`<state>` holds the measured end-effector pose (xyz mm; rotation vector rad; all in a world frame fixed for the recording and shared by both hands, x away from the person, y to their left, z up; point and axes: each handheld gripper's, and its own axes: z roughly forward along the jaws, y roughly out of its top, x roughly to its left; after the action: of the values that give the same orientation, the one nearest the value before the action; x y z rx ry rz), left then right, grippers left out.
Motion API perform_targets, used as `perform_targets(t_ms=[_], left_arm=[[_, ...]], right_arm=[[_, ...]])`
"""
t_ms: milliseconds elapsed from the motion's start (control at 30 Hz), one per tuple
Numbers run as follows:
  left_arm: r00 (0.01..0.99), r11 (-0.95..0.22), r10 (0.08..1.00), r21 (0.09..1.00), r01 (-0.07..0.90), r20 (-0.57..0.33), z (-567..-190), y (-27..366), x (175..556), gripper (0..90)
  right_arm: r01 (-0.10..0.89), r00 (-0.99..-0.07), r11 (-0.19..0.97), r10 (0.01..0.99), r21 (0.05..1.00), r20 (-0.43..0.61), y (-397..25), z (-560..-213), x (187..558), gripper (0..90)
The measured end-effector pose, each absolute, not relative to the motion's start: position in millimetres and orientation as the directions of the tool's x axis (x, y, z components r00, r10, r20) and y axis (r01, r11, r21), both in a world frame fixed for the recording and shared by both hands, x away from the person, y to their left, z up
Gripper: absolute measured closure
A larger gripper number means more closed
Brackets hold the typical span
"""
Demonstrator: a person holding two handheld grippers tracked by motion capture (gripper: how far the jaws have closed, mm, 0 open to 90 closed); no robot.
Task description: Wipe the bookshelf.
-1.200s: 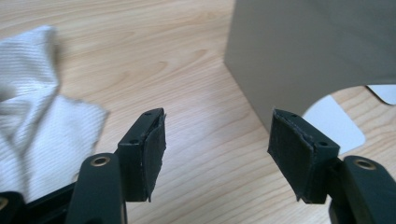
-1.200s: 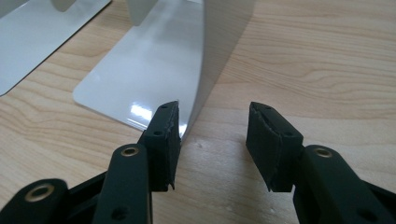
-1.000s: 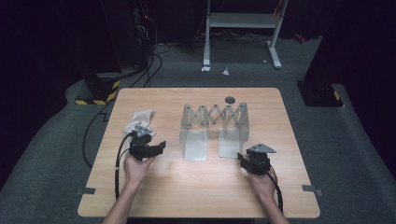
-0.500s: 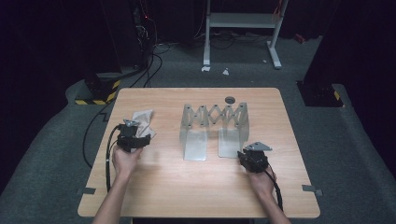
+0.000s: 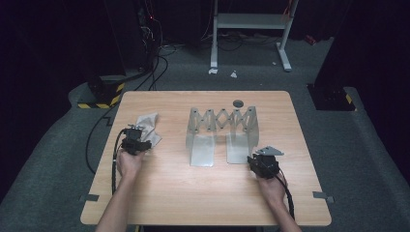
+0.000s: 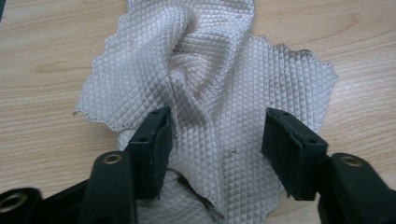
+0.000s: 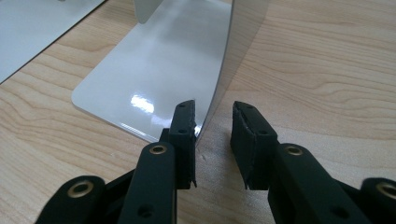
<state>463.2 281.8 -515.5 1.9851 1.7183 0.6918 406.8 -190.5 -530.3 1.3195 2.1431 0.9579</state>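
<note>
A crumpled white cloth (image 5: 149,124) near the left edge of the table (image 5: 203,193), about halfway between the near and far edges. Long way of the cloth running from the near side toward the far side, leaning a bit to the right. Bumpy diamond pattern all over it (image 6: 210,93), with a big fold up the middle, seen in the left gripper view.

Left gripper (image 5: 136,144) right at the near end of the cloth, pointing away toward the far edge. Jaws wide apart over the cloth, one on each side of the fold, not pinching anything. Hard to tell if the tips touch the cloth. Left hand (image 5: 128,162) behind it, forearm coming straight up from the near edge, black cable looping off toward the left edge.

A shiny metal stand (image 5: 221,133) in the middle of the table, with a zigzag back and two flat plates lying toward the near edge. A small dark round thing (image 5: 238,103) just behind it, near the far edge.

Right gripper (image 5: 263,163) just beside the near right corner of the right plate (image 7: 154,84). Jaws open a little, holding nothing, the left jaw tip right by the plate's upright edge. Right hand (image 5: 270,186) behind it, forearm coming up from the near edge, close to the right side.
</note>
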Motion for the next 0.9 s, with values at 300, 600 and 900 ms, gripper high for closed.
perform_targets(t_ms=[300, 600, 900], left_arm=[[0.161, -0.205, 0.979, 0.611, 0.765, 0.127, -513, 280, 457, 82.8], [0.319, -0.255, 0.947, 0.651, 0.715, 0.021, -500, 264, 440, 86.4], [0.472, -0.311, 0.880, 0.688, 0.655, -0.052, -489, 227, 428, 86.5]], right_arm=[[0.591, -0.441, 0.295, 0.898, 0.751, -0.005, -191, -530, 407, 70.3], [0.598, -0.435, 0.282, 0.900, 0.750, 0.008, -193, -530, 408, 68.8], [0.599, -0.436, 0.281, 0.900, 0.750, 0.011, -193, -530, 408, 69.0]])
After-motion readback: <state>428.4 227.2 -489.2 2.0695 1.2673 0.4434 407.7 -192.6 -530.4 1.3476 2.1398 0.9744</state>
